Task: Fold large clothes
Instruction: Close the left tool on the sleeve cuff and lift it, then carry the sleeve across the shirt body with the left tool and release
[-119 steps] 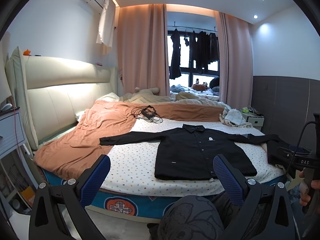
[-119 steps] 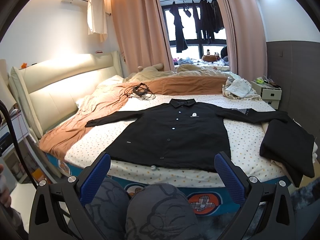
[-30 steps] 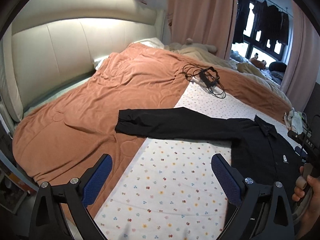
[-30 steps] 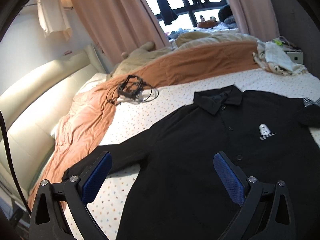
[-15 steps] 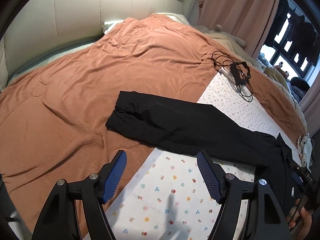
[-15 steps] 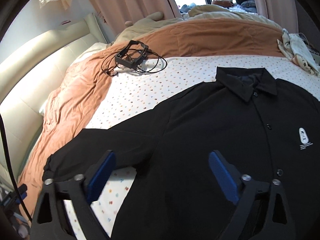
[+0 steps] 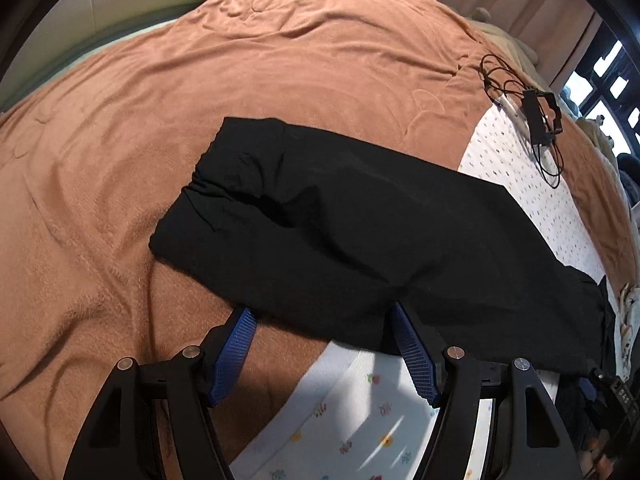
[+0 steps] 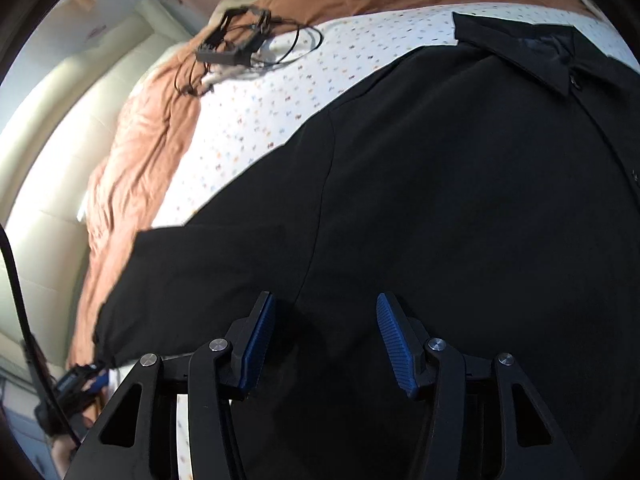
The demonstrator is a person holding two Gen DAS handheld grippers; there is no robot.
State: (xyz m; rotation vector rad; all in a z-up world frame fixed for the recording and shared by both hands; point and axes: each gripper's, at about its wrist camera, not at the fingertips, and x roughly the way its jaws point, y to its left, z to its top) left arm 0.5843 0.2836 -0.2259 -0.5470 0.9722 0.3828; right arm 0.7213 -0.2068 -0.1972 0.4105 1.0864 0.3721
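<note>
A black button-up shirt [image 8: 460, 200] lies flat on the bed, front up, collar at the upper right. Its left sleeve [image 7: 340, 224] stretches out over the brown blanket [image 7: 200, 80], cuff at the far end. My left gripper [image 7: 320, 316] is open, its blue fingertips at the sleeve's near edge a little way in from the cuff. My right gripper [image 8: 324, 308] is open and low over the shirt near the armpit seam, with cloth between its pads. Neither holds the cloth.
A black frame with tangled cables [image 7: 542, 116] lies on the dotted white sheet [image 7: 512, 152] beyond the sleeve; it also shows in the right wrist view [image 8: 236, 44]. The cream headboard [image 8: 48, 128] stands at the left.
Both grippers have dropped down close to the shirt, the left to the sleeve's edge and the right to the underarm area. Both jaws have narrowed but stay open.
</note>
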